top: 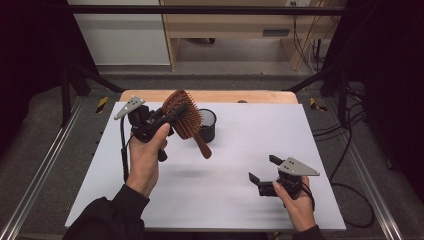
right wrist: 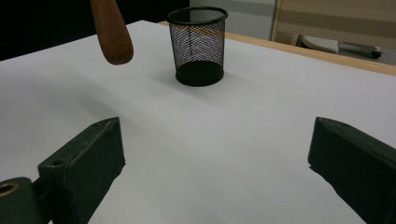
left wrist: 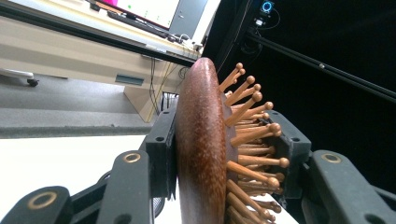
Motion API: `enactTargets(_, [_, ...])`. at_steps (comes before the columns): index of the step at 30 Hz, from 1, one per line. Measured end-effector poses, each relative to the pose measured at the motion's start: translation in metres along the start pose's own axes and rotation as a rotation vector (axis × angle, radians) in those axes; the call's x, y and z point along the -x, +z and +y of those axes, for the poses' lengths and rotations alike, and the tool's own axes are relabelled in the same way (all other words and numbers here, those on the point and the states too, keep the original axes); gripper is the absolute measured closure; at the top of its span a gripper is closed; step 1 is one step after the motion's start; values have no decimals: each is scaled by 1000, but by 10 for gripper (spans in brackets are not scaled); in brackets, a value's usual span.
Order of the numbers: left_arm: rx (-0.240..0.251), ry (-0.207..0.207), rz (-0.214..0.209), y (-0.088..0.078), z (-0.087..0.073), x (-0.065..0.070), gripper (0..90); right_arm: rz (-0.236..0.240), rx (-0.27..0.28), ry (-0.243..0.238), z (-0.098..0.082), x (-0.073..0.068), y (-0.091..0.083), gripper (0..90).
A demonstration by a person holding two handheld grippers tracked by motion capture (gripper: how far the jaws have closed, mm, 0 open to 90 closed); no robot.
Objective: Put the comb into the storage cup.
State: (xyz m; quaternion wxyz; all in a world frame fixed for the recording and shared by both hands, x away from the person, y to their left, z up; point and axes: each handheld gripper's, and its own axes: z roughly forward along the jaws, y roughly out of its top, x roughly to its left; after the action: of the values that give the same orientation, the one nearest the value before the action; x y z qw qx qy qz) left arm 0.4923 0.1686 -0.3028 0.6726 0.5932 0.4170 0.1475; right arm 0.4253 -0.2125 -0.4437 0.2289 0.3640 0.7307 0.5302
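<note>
At upper left of the high view, the left gripper (top: 170, 116) clamps the head of a wooden hairbrush (top: 184, 116) above the white table (top: 240, 195), handle angled down beside a black mesh cup (top: 208, 125). At lower right, the right gripper (top: 261, 169) rests with jaws spread wide, holding nothing.

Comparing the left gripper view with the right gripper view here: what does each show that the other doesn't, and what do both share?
Left gripper view alone: the brush head, its wooden back and pins clamped between the left claw jaws, plus a desk with a monitor behind. Right gripper view alone: the mesh cup standing upright and empty on the table, seen between the open right claw jaws. Both share the white table and the brush, the right showing its handle tip.
</note>
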Motion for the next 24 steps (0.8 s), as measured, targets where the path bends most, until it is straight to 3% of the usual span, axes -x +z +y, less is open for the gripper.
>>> enactTargets(10, [-9,10,12,8,6,-2,518,0,-2,2,0,1,0,39])
enactTargets(15, [-27,45,14,17,11,-1,519,3,-1,2,0,0,0,38])
enactTargets(24, [-3,55,12,38,30,-7,518,4,-4,1,-1,2,1,38])
